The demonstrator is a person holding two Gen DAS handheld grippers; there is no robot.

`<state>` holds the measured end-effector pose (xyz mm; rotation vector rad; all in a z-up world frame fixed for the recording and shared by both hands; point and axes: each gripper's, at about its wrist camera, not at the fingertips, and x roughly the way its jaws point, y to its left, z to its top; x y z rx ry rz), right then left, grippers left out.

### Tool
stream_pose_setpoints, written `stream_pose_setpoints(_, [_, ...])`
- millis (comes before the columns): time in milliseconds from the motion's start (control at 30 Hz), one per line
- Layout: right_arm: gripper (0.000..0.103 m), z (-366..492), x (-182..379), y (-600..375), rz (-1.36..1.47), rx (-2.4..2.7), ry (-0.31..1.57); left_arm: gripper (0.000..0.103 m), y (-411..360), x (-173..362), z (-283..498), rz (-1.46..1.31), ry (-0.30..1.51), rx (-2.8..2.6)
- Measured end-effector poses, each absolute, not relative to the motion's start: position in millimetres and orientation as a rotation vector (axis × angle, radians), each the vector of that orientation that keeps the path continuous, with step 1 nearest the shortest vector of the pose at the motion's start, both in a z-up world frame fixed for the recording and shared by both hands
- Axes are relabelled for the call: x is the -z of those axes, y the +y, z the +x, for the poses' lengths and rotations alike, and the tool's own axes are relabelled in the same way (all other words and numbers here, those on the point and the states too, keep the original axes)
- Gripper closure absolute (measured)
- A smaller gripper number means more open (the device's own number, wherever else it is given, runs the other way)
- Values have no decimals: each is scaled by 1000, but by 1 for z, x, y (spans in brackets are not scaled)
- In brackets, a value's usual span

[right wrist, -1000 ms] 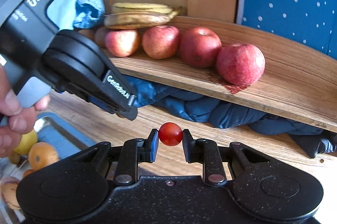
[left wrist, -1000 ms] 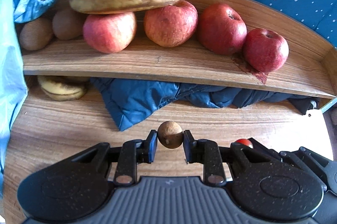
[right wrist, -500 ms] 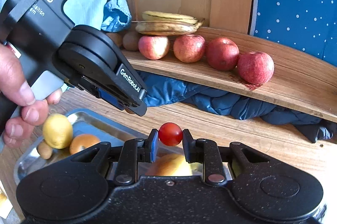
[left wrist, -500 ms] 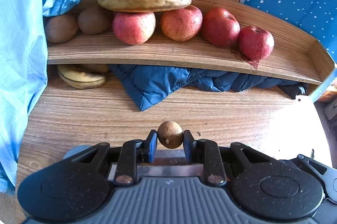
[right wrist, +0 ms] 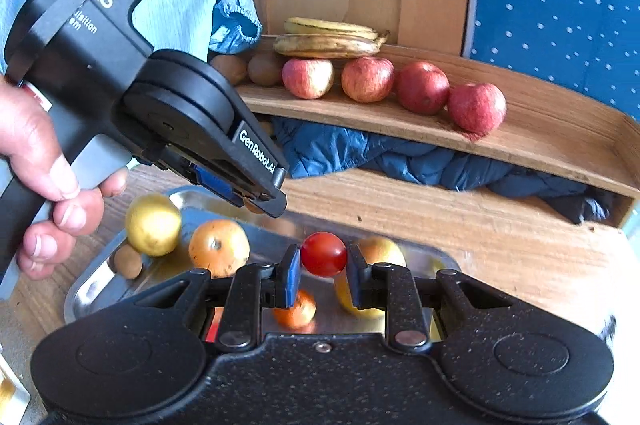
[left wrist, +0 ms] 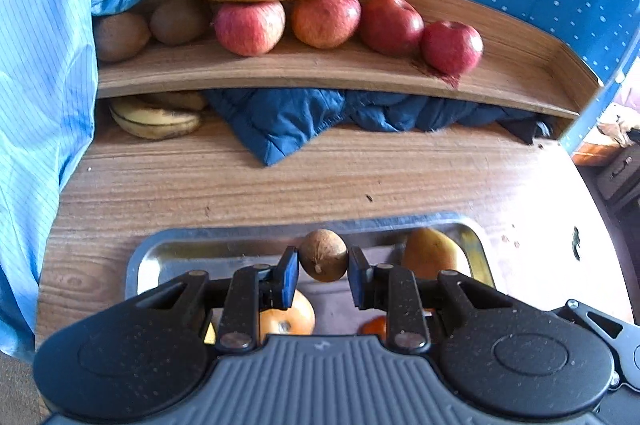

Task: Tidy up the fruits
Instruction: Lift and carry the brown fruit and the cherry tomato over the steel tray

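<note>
- Left wrist view: the left gripper [left wrist: 323, 267] pinches a small brown round fruit [left wrist: 323, 255] above a metal tray [left wrist: 224, 245] on the wooden surface [left wrist: 280, 185]; only here does a banana [left wrist: 154, 119] under the shelf [left wrist: 320, 73] show.
- Right wrist view: the right gripper [right wrist: 323, 271] clamps a cherry tomato [right wrist: 323, 254] above the same tray.
- Only this view shows a hand [right wrist: 44, 177] holding the left gripper, and a yellow fruit [right wrist: 153, 224] and an orange fruit [right wrist: 219, 247] in the tray.
</note>
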<state>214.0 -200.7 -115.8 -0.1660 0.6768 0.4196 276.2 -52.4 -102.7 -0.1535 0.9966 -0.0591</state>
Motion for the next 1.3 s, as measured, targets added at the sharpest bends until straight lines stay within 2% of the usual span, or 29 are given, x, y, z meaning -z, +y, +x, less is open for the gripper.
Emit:
stream_pose_setpoints(533, [77, 191, 122, -217, -144, -356, 737, 74, -76, 106, 256, -47, 1003, 144])
stream_pose_setpoints(1300, [77, 207, 134, -231, -169, -403, 804, 74, -94, 116, 257, 17, 1023, 138])
